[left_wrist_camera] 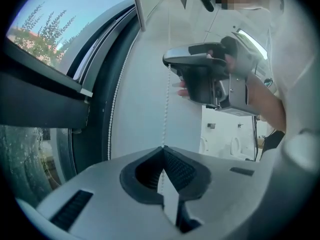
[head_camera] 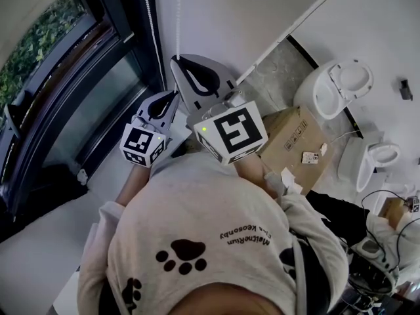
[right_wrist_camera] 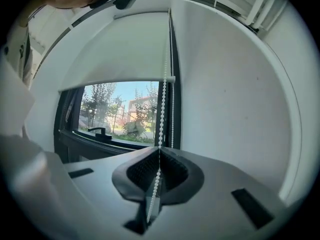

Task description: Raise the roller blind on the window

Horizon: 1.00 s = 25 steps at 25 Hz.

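Where the bead chain (left_wrist_camera: 165, 109) hangs beside the window (head_camera: 65, 97), it is pinched between the closed jaws of the left gripper (left_wrist_camera: 162, 149), and the same strand is clamped higher up by the right gripper (right_wrist_camera: 159, 150), likewise closed on it. A white wall (right_wrist_camera: 225, 94) lies to the right. A cardboard box (head_camera: 295, 133) on the floor is shown only in the head view, while the roller blind (right_wrist_camera: 120, 49), lowered about halfway, is seen whole only in the right gripper view.

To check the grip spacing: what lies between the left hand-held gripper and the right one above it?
Only a bare stretch of bead chain, running from the left hand-held gripper up to the right hand-held gripper; the left gripper view shows it.
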### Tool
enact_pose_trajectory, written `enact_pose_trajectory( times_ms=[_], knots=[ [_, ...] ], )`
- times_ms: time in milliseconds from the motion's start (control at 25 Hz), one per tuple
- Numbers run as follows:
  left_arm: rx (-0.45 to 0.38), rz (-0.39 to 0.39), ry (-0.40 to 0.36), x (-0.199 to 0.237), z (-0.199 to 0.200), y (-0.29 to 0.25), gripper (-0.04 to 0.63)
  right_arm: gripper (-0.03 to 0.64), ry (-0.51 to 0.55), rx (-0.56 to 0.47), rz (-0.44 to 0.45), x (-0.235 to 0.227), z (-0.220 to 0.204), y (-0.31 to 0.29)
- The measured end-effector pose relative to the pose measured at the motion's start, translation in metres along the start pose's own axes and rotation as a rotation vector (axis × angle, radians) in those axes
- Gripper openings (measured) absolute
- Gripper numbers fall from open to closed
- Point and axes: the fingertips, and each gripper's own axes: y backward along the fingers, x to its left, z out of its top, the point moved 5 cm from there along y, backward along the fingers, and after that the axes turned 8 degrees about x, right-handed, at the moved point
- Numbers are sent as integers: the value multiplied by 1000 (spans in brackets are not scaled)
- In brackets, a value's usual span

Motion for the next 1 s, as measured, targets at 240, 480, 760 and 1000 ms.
enact_pose_trajectory(
  times_ms=[240,480,760,1000],
  knots=[
    [51,-6,21,2,-29,-8,9,11,-12,24,-7,5,-31,-6],
    [139,-9,-7,2,-60,-13,9,11,-20,71,-10,11,-64,-9],
    [189,-14,11,0,-86,-18,9,11,-12,78,-21,14,-91,-11],
    [136,-1,54,4,-92,-16,9,11,-15,87,-14,16,-97,-13]
  ],
)
